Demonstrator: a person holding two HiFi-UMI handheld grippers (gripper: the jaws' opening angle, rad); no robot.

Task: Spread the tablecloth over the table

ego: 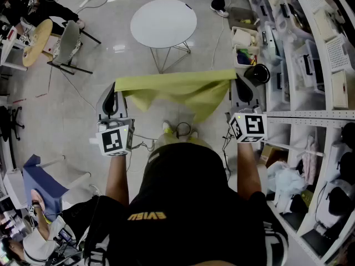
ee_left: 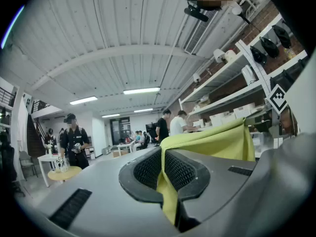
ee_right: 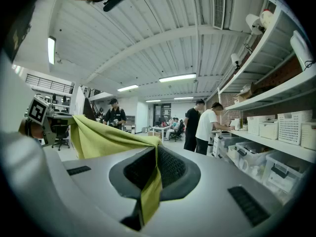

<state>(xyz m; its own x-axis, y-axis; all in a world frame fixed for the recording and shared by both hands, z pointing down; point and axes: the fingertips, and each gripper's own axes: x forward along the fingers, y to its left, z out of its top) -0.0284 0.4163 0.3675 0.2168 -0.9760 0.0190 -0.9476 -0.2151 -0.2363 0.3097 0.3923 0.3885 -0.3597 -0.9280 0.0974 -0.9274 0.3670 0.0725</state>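
Lettering in yellow crosses the person's black shirt [ego: 183, 182]. It is upside down in the head view and seems to read EVISU. Each gripper carries a cube faced with black-and-white square markers, the left cube [ego: 113, 140] and the right cube [ego: 248, 127]. No other print can be read.

The room has a glossy pale floor [ego: 83, 110] with cables trailing over it. A round white desk [ego: 163, 22] on thin wire legs stands ahead of the person, well apart from the cloth. White shelving [ego: 327, 54] loaded with plastic bins and baskets lines the right side, and a grey chair [ego: 67, 42] stands at the far left. The gripper views show a ceiling [ee_left: 123, 28] of white ribbed panels with strip lights, and people standing by the shelves in the distance.

The tablecloth [ego: 177, 90] is thin, soft, yellow-green fabric, held in the air between the two grippers. Its top edge is pulled nearly straight, and the rest hangs in loose folds down to a point. The left tongs [ego: 118, 90] are pressed together on one upper corner. In the left gripper view the cloth is pinched between the black, mesh-textured pads [ee_left: 148, 169], and a strip of it comes out below them. The right tongs [ego: 236, 82] are pressed together on the other corner in the same way. Both grippers have smooth grey moulded shells.
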